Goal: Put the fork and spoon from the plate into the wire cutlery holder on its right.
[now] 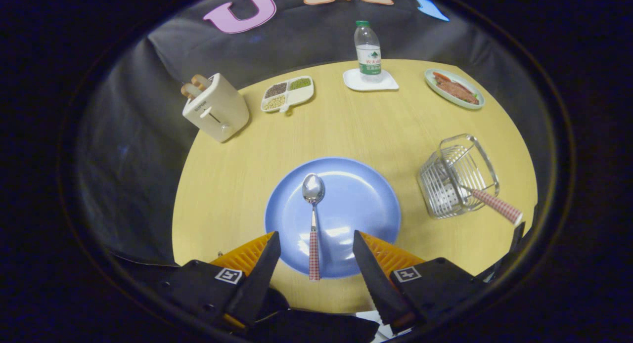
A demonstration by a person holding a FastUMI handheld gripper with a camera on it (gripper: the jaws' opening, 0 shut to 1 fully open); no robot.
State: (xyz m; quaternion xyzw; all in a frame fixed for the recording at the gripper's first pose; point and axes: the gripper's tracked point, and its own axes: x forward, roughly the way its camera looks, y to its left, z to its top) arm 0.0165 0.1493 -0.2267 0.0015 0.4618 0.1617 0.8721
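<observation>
Gripper point(316, 249) fingers apart, over near rim of plate point(361, 194); spoon point(313, 219) lies on plate between them, bowl toward 12 o'clock, handle toward 6. Wire cutlery holder point(457, 177) at 3 o'clock of plate, a utensil handle point(497, 206) sticking out of it. Toaster point(216, 107) at 10 o'clock, divided dish point(287, 93) at 11, bottle point(368, 51) on tray point(371, 81) at 12, food plate point(454, 88) at 1.

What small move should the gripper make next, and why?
Probably lower the open gripper and close on the spoon's checked handle, which lies between the fingers on the blue plate. The wire holder already has one checked handle sticking out, likely the fork's, so the spoon remains.
</observation>
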